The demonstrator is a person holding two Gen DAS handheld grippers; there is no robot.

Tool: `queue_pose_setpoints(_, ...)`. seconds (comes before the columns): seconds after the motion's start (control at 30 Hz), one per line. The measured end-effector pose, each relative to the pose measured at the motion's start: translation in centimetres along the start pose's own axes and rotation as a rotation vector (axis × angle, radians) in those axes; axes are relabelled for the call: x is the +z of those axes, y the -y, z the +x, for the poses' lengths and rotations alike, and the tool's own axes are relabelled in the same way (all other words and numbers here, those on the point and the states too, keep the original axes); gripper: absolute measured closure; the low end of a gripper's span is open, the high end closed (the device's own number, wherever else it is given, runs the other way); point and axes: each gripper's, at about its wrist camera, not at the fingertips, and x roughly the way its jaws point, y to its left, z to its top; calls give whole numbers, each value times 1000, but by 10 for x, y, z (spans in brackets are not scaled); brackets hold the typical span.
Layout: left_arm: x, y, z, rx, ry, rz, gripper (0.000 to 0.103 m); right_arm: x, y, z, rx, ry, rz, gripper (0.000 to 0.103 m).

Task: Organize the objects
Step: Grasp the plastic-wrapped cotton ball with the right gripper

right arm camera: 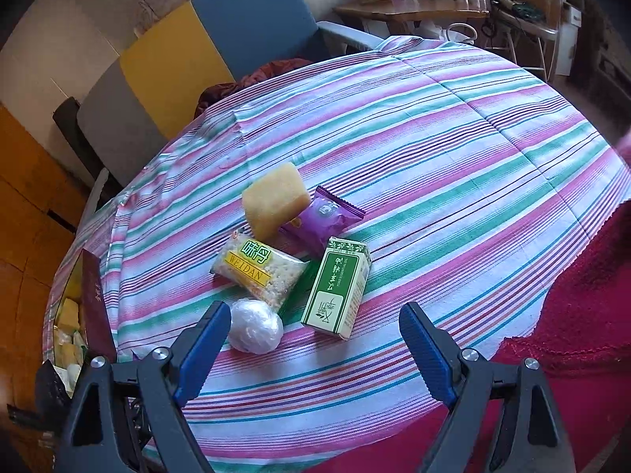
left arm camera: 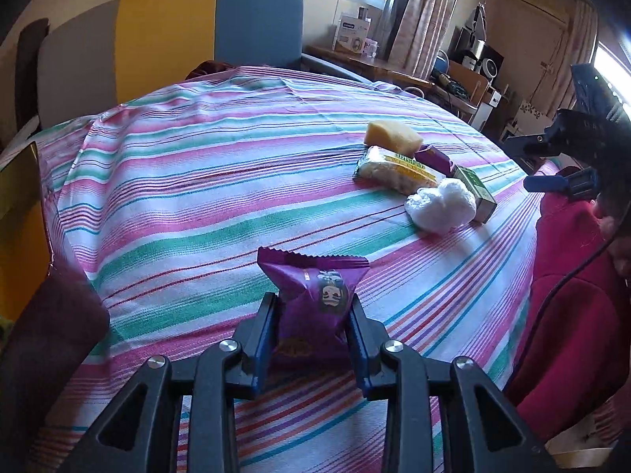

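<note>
My left gripper [left arm camera: 311, 311] is shut on a purple snack packet [left arm camera: 315, 299] and holds it above the striped tablecloth [left arm camera: 197, 197]. A cluster lies on the cloth: a yellow sponge [right arm camera: 274, 201], a second purple packet [right arm camera: 323, 216], a yellow-green cracker pack [right arm camera: 260, 272], a green-white box [right arm camera: 337, 287] and a white plastic wad [right arm camera: 256, 327]. The same cluster shows at the right in the left wrist view [left arm camera: 426, 173]. My right gripper [right arm camera: 315, 339] is open and empty, just above the near side of the cluster; it also shows in the left wrist view [left arm camera: 568, 157].
A box with a dark red flap [right arm camera: 94, 303] holding yellow and white items stands at the table's left edge. A blue, yellow and grey chair [right arm camera: 189, 55] is behind the table. A red garment [right arm camera: 572, 315] lies at the near right. A cluttered wooden desk [right arm camera: 410, 8] stands far back.
</note>
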Motion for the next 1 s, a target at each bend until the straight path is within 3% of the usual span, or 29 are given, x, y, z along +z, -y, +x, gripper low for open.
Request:
queue_pose_setpoints(0.5, 0, -2, 0, -11, 0, -9, 70, -1, -8, 3, -14, -28, -45, 15)
queue_pose_setpoints(0.63, 0, -3, 0, -13, 0, -11, 70, -4, -27, 6, -60, -44, -153, 17)
queue_pose_setpoints(0.87, -1, -3, 0, -17, -1, -15, 70, -13, -77, 27, -51, -96, -316, 22)
queue_pose_setpoints(1.0, -1, -4, -1, -23, -1, -19, 70, -12, -97, 53, -119, -120, -400, 23)
